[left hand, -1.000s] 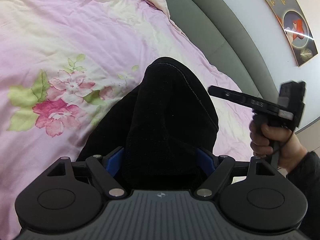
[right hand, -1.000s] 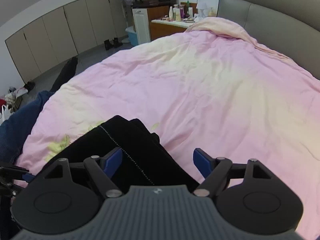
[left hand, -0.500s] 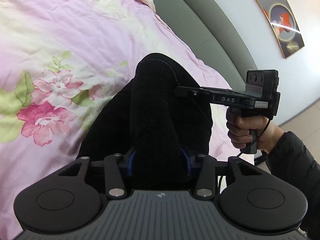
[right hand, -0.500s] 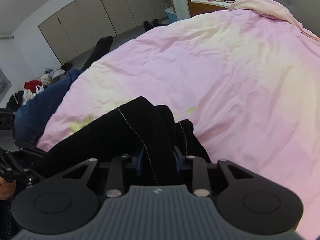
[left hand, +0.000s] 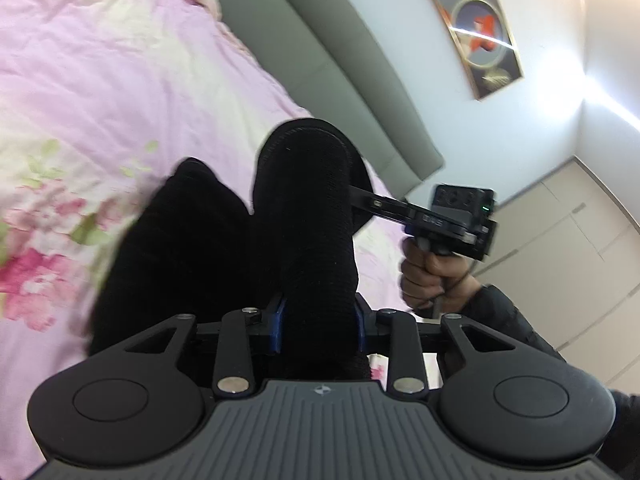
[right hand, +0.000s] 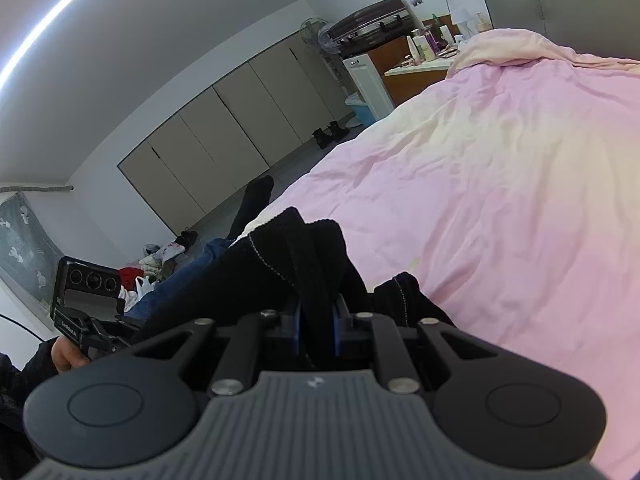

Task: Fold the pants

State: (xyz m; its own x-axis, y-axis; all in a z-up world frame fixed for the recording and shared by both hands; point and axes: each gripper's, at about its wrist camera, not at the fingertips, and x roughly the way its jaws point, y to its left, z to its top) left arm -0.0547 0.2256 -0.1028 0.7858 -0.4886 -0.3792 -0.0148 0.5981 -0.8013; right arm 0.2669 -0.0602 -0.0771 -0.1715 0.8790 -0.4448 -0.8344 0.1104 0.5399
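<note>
The black pants (left hand: 224,248) are bunched and lifted over the pink floral duvet (left hand: 100,80). My left gripper (left hand: 318,320) is shut on a thick fold of the pants. My right gripper (right hand: 318,320) is shut on another fold of the pants (right hand: 296,256), which show white stitching. The right gripper also shows in the left wrist view (left hand: 440,216), held by a hand at the pants' far side. The left gripper shows in the right wrist view (right hand: 88,304) at the lower left.
A grey padded headboard (left hand: 320,64) runs behind the bed. A framed picture (left hand: 476,20) hangs on the wall. Cabinets (right hand: 224,128), a suitcase (right hand: 368,28), a cluttered dresser (right hand: 424,52) and clothes on the floor (right hand: 160,260) lie beyond the bed.
Both grippers closed on folds of the pants, then lifted them off the duvet. Both views have tilted upward toward the walls.
</note>
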